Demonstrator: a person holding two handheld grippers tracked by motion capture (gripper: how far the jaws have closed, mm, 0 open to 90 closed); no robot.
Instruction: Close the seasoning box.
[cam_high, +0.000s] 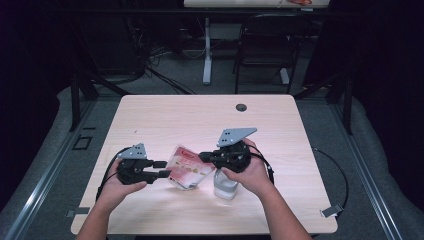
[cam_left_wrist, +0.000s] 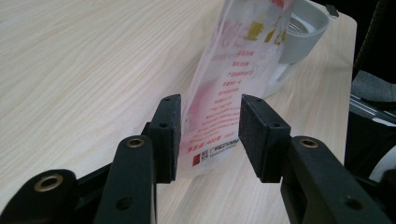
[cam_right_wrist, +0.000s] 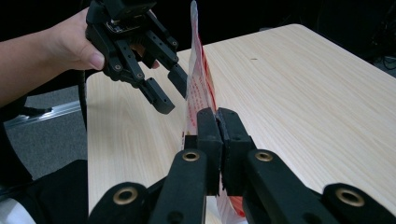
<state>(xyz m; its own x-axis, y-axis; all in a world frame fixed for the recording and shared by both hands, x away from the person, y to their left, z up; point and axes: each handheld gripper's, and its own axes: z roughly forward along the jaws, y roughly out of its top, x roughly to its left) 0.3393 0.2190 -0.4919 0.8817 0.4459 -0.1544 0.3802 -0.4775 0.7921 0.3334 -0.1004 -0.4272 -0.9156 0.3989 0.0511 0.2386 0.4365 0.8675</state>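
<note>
Pouch (cam_high: 187, 172): thin, floppy, slick refill bag; grip its flat edge.
Right tool (cam_right_wrist: 218, 122): clamped on pouch edge.
Left tool (cam_left_wrist: 210, 135): jaws apart around pouch bottom, not pressing.
Worktop (cam_high: 200, 117): beneath both.

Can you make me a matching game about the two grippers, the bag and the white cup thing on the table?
Things:
1. left gripper
2. right gripper
3. bag
4. white cup

Descriptions:
A. fingers pinched shut on the bag's edge
B. red and white with printed writing, held up above the table
C. fingers apart, one on each side of the bag
D. stands on the table behind the bag

Pairs: 1-C, 2-A, 3-B, 4-D
</note>
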